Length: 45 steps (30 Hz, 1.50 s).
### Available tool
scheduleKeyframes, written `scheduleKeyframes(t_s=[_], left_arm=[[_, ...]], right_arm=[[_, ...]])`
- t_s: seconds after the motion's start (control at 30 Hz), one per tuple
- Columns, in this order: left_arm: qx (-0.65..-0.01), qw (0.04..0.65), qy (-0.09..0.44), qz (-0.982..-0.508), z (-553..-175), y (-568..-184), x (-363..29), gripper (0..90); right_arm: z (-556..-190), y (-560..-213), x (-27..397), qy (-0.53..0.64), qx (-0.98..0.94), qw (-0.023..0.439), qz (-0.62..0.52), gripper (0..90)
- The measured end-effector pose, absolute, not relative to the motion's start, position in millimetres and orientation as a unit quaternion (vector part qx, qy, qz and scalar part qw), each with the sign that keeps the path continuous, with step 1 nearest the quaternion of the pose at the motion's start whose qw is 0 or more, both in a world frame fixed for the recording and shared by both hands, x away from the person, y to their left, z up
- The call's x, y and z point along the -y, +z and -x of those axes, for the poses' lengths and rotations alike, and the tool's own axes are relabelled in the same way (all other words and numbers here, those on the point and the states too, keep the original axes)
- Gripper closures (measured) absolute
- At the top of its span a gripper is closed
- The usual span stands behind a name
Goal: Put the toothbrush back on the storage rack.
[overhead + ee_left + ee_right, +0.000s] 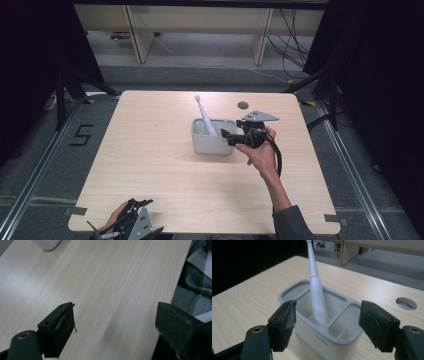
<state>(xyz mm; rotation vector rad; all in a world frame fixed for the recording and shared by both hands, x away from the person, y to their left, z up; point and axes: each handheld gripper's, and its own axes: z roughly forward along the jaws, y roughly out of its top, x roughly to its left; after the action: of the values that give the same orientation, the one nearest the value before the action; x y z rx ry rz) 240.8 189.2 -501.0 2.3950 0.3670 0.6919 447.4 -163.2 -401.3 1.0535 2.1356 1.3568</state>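
High view: white toothbrush (204, 116) leaning in a grey holder (212, 145) mid-table (150, 165); right gripper (231, 137) just beside the holder, left gripper (131, 220) at the near edge.
Left gripper view: jaws apart over bare table.
Right gripper view: jaws apart, nothing gripped, the toothbrush (317, 297) in the holder's (324, 338) middle compartment.

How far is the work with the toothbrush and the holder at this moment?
Done, it seems: the white toothbrush stands tilted in the middle compartment of the grey holder. In hand: nothing; the right gripper is open beside the holder, its jaws clear of the toothbrush. The left gripper is open over the table near its edge. Probably left: only drawing the right gripper back.
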Motion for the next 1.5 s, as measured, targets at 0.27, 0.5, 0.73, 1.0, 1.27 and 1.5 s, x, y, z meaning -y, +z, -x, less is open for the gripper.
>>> scheduleKeyframes(t_s=[0.27, 0.5, 0.73, 1.0, 1.27, 1.5], left_arm=[[-0.138, 0.308, 0.265, -0.903, -240.2, -500.8, -189.0, 15.3], [-0.138, 0.302, 0.264, -0.906, -240.1, -498.9, -189.5, 15.3], [-0.135, 0.3, 0.264, -0.907, -239.7, -499.1, -189.2, 15.4], [-0.135, 0.304, 0.267, -0.905, -239.9, -499.9, -188.8, 15.3], [-0.135, 0.3, 0.265, -0.906, -239.9, -499.4, -189.3, 15.4], [-0.135, 0.304, 0.268, -0.904, -239.8, -500.0, -188.9, 15.3]], right_arm=[[-439.0, -399.8, 164.8, 0.486, -0.764, 0.192, -0.379, 28.9], [-432.5, -400.8, 164.2, 0.48, -0.768, 0.189, -0.38, 26.4], [-423.8, -402.5, 168.5, 0.476, -0.773, 0.194, -0.372, 24.7], [-418.0, -408.1, 174.1, 0.468, -0.775, 0.193, -0.378, 24.5], [-412.9, -410.5, 179.7, 0.462, -0.781, 0.189, -0.376, 24.1], [-404.7, -415.5, 184.0, 0.462, -0.775, 0.183, -0.39, 23.5]])
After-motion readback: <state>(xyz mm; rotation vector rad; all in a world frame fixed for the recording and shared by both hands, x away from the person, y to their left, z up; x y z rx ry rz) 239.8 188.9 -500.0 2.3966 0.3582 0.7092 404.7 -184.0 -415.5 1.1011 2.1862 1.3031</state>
